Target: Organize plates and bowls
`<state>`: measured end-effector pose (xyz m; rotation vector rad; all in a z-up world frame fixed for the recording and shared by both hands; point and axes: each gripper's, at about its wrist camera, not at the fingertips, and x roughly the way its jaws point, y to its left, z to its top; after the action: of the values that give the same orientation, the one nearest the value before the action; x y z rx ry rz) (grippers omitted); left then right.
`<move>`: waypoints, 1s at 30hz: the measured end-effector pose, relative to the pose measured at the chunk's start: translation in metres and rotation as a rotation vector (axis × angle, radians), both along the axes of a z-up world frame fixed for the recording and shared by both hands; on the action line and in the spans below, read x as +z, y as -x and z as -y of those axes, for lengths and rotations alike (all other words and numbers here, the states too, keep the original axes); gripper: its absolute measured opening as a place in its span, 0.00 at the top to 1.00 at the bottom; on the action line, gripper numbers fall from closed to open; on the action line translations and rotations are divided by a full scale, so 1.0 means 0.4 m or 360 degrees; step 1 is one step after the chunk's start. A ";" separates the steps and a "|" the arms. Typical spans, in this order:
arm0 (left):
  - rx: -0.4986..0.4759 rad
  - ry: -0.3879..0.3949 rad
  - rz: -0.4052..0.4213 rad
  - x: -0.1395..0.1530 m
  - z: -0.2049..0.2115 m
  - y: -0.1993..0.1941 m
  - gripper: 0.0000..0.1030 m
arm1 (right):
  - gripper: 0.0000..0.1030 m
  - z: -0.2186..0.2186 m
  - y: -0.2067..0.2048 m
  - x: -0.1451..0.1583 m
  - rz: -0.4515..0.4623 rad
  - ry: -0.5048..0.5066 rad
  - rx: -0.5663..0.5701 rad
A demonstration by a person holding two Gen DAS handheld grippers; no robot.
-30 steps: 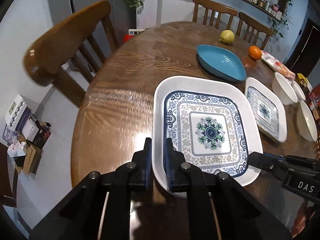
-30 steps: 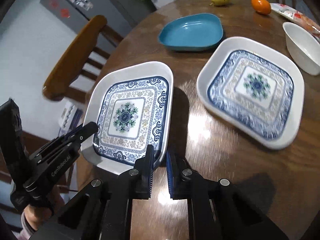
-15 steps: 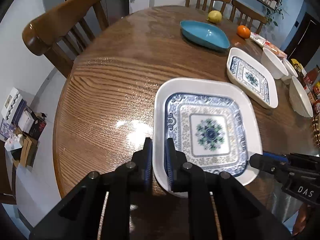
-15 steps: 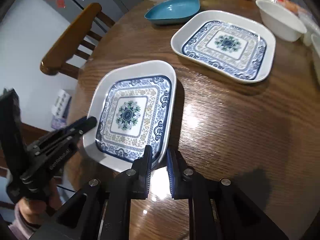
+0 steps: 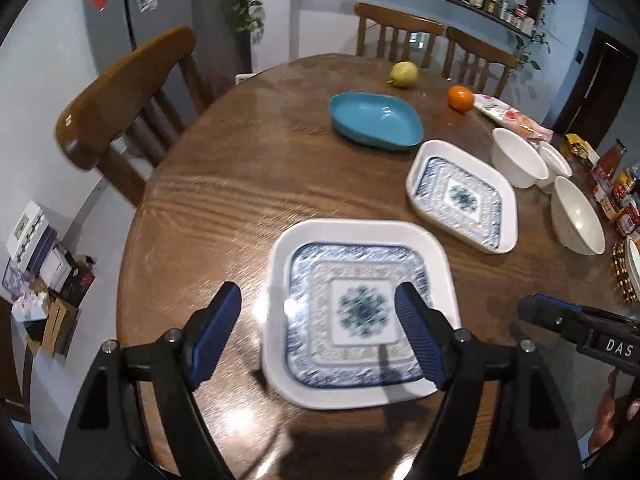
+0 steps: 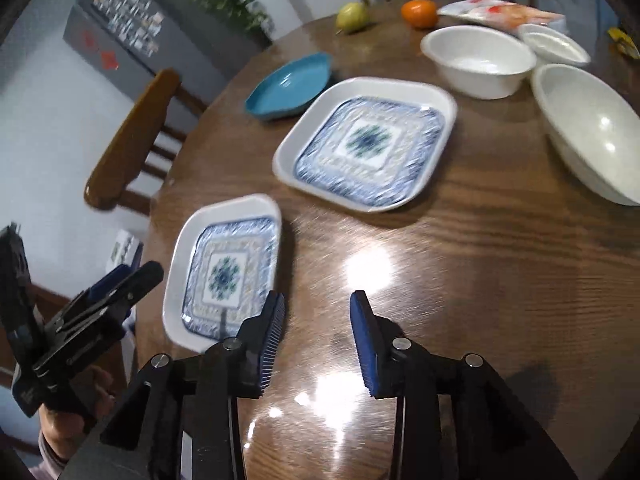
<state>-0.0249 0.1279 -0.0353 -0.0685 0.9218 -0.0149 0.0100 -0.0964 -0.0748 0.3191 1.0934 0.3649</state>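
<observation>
A square white plate with a blue pattern (image 5: pixel 360 312) lies flat on the round wooden table near its front edge; it also shows in the right wrist view (image 6: pixel 224 268). My left gripper (image 5: pixel 320 332) is open and empty, raised above this plate. My right gripper (image 6: pixel 316 328) is open and empty above bare table, to the right of the plate. A second patterned plate (image 5: pixel 464 196) (image 6: pixel 368 140) lies further back. A blue dish (image 5: pixel 376 120) (image 6: pixel 288 84) lies beyond it. Three white bowls (image 6: pixel 480 60) (image 6: pixel 592 128) (image 6: pixel 554 42) stand at the right.
A pear (image 5: pixel 404 74), an orange (image 5: pixel 460 98) and a snack packet (image 5: pixel 512 116) lie at the table's far side. Wooden chairs stand at the left (image 5: pixel 128 96) and back (image 5: pixel 400 28). Bottles and packets (image 5: pixel 616 188) crowd the right edge.
Both grippers have opened and let go of the near patterned plate, which now rests on the table. Both have lifted and pulled back from it.
</observation>
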 end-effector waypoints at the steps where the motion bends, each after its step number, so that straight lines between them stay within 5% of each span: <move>1: -0.0020 0.0011 0.0001 0.004 0.013 -0.012 0.24 | 0.64 0.015 -0.004 0.001 0.0004 -0.0004 -0.0026; 12: -0.0195 -0.0080 0.0089 0.020 0.173 -0.175 0.24 | 0.63 0.136 -0.094 0.006 0.0061 0.0058 -0.0263; 22: -0.0263 -0.0243 0.0043 -0.059 0.240 -0.327 0.25 | 0.63 0.123 -0.213 -0.053 0.0035 0.0112 -0.0305; 27: -0.0262 -0.0294 -0.0008 -0.092 0.242 -0.372 0.28 | 0.63 0.098 -0.251 -0.071 0.0023 0.0142 -0.0300; 30: -0.0278 -0.0279 -0.0054 -0.111 0.237 -0.387 0.39 | 0.63 0.086 -0.266 -0.081 0.0011 0.0162 -0.0292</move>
<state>0.1298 0.0332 -0.0796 0.1751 0.9573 -0.0953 0.1164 -0.1306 -0.1074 0.3249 1.0627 0.1465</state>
